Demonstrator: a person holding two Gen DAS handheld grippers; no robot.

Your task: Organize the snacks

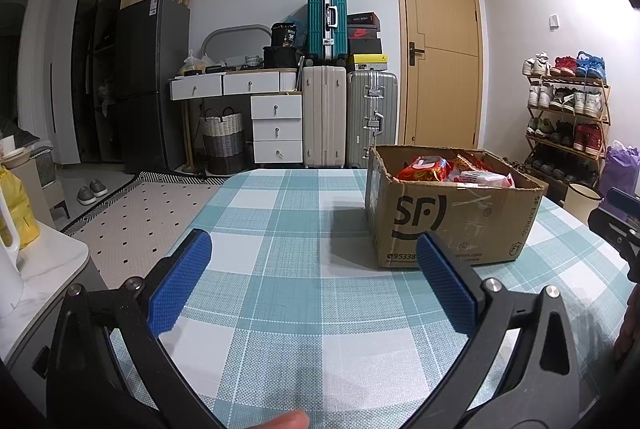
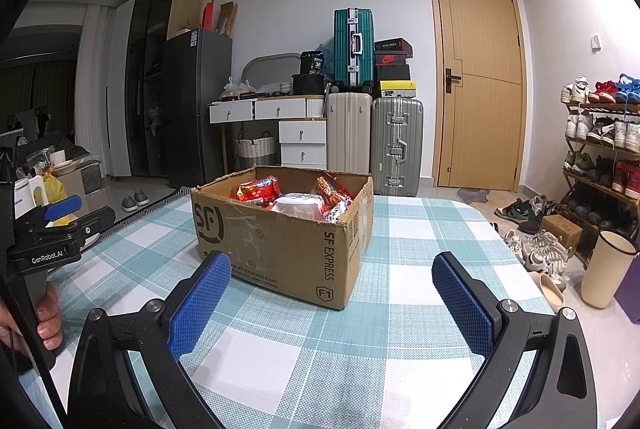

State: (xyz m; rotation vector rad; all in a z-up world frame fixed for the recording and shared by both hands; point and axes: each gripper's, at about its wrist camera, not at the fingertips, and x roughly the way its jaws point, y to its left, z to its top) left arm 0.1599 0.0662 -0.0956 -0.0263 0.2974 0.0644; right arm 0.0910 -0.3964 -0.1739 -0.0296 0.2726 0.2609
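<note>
Hovering, both empty | left gripper point(image 1: 316, 281) and right gripper point(image 2: 332, 293) spread wide | advice: reach over brown cardboard SF box point(image 2: 280, 241), pinch red snack packet point(image 2: 258, 190) by its edge

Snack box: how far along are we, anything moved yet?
Looks like the start. Done: nothing visibly; the snack packets all sit in the cardboard box, none on the checked tablecloth. In hand: nothing; left tongs and right tongs are open and empty, short of the box. Left: apparently all the organizing.
</note>
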